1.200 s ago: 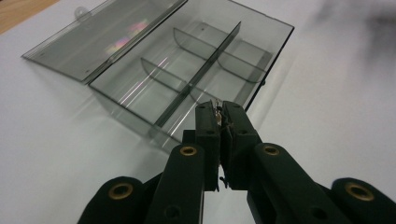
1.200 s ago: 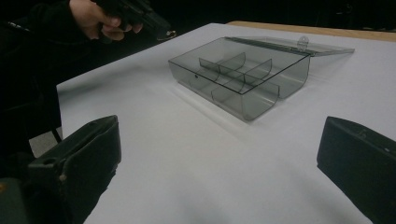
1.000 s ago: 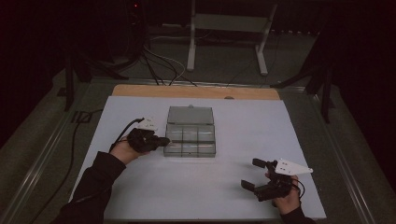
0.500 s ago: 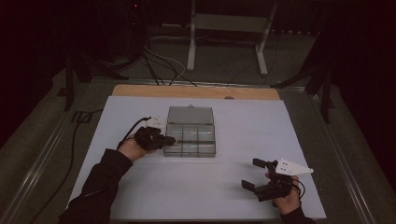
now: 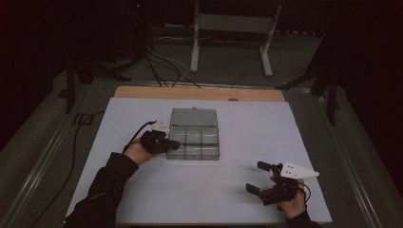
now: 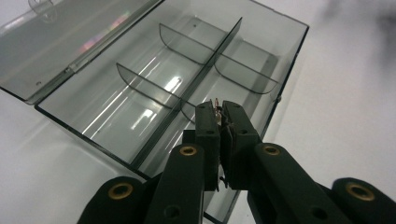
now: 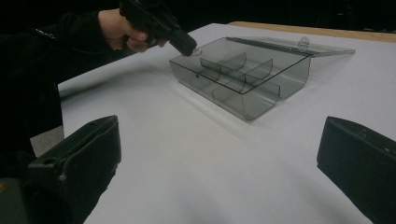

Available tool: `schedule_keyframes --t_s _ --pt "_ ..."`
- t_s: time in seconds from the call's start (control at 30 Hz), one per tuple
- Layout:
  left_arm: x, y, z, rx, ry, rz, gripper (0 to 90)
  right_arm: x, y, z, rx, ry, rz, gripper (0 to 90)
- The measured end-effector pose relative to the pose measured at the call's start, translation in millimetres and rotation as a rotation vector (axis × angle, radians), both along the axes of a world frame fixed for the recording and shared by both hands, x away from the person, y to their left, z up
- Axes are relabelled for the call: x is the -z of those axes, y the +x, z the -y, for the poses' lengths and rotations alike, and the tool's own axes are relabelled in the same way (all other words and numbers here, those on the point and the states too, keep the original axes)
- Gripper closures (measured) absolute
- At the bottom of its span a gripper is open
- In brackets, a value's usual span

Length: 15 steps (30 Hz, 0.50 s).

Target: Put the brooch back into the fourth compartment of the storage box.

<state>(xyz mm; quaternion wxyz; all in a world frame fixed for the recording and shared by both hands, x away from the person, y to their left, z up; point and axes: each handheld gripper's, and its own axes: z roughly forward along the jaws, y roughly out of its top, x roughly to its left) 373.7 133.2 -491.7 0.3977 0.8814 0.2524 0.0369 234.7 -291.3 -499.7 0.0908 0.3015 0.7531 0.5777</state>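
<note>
The clear compartment box (image 5: pixel 193 144) lies near the middle of the white table (image 5: pixel 237 123), with its lid (image 5: pixel 194 117) folded flat on the table on the far side. Thin clear dividers (image 6: pixel 201 74) split the box into six compartments. All positions below are given relative to this box.

Left side: The left forearm, in a dark sleeve (image 5: pixel 102 187), enters from the near left and angles toward the box. The left hand (image 5: pixel 138 151) rests just beside the left end wall of the box. The left gripper (image 5: pixel 166 145) reaches over that wall, its nose tilted downward above the near-left corner compartment. In the left gripper view, its jaws are pressed together on a small thin object (image 6: pixel 217 108), of which a brownish tip protrudes between the pads; the object is too small to identify. The jaw tips sit above the box interior, close to the central long divider.

Right side: The right hand (image 5: pixel 291 202) is well apart from the box, toward the near right corner of the table. The right gripper (image 5: pixel 256 178) lies roughly level, low over the table surface, and points toward the box. Its jaws stand wide apart with nothing between them. A grey three-cornered plate (image 5: pixel 297 171) sits on top.
</note>
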Motion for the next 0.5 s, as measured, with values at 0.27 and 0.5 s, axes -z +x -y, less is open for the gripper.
schedule_keyframes --t_s 0.27,0.5 --pt "9.1 3.0 3.3 -0.005 0.018 -0.014 88.3 0.3 0.0 0.0 -0.001 -0.002 -0.001 0.0" --pt "10.4 4.0 5.2 -0.001 0.014 -0.021 87.4 0.3 -0.1 0.2 -0.003 -0.003 -0.001 0.0"
